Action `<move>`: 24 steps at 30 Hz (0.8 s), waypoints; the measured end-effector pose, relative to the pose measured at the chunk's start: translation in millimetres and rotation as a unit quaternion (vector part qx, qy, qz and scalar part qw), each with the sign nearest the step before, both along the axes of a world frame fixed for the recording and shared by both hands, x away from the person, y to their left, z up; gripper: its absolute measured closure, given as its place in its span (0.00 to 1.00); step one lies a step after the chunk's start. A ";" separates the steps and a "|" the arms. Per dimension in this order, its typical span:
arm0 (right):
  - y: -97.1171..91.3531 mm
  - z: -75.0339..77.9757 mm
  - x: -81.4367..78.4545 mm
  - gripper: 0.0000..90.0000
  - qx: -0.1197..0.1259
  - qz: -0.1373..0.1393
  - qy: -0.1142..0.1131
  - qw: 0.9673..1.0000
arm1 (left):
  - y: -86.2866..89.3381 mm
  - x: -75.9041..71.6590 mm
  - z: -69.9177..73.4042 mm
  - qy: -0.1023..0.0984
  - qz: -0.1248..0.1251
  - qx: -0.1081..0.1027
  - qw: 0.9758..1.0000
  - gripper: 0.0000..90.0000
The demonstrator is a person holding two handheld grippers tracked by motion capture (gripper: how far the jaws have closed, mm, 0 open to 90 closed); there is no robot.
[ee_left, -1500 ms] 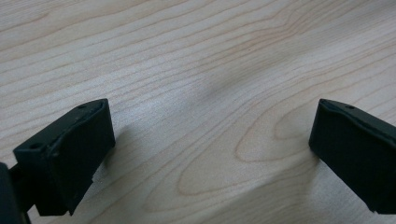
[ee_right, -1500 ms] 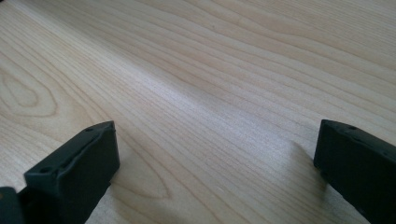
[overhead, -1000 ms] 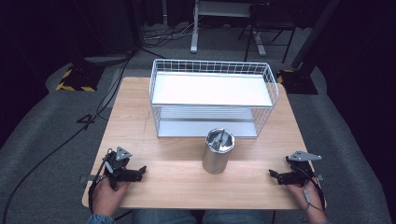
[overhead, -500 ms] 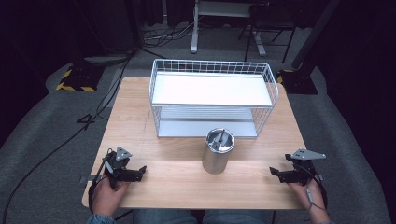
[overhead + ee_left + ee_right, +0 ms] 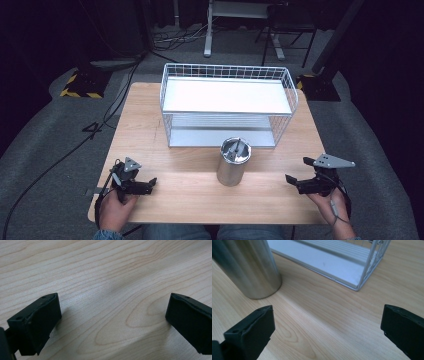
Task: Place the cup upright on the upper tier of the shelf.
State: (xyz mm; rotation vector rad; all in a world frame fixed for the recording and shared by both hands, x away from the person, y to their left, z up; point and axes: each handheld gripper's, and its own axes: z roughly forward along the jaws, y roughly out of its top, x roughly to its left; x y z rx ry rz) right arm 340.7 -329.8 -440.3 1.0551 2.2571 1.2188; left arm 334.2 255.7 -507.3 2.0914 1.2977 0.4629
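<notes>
High view shows one wooden table (image 5: 150, 130) with two grippers, one metal cup and one wire rack on it.

At the left, near the front edge, one hand (image 5: 112, 207) holds the left gripper (image 5: 148, 185), which rests low on the wood and points toward the middle of the table. Its two jaws stand wide apart with nothing between them; in the left gripper view, the left gripper (image 5: 113, 315) has bare wood grain between and beyond its jaws.

In the middle stands one metal cup (image 5: 232, 162), upright, with a shiny lid or top. It is just in front of the wire rack (image 5: 227, 107) but apart from it. This one white rack has two flat levels, an upper shelf and a lower shelf, and both are bare.

At the right, one other hand (image 5: 332, 207) holds the right gripper (image 5: 292, 181), which points toward the cup and is well apart from it. Its two jaws are also spread wide and grasp nothing. In the right gripper view, the right gripper (image 5: 328, 325) looks over the wood at the metal cup (image 5: 247, 267) on its upper left and at one corner of the wire rack (image 5: 352, 267) beyond.
</notes>
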 end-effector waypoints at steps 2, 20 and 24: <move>1.0 2.8 -0.6 0.00 0.001 0.001 -0.003 1.000 | 0.0 0.0 0.0 0.000 0.000 0.000 1.000 0.01; 26.3 50.2 4.5 0.00 0.012 0.040 -0.036 0.998 | 0.0 0.0 0.0 0.000 0.000 0.000 1.000 0.01; 31.2 53.7 4.6 0.00 0.013 0.046 -0.037 0.998 | 0.0 0.0 0.1 0.000 0.000 0.000 1.000 0.01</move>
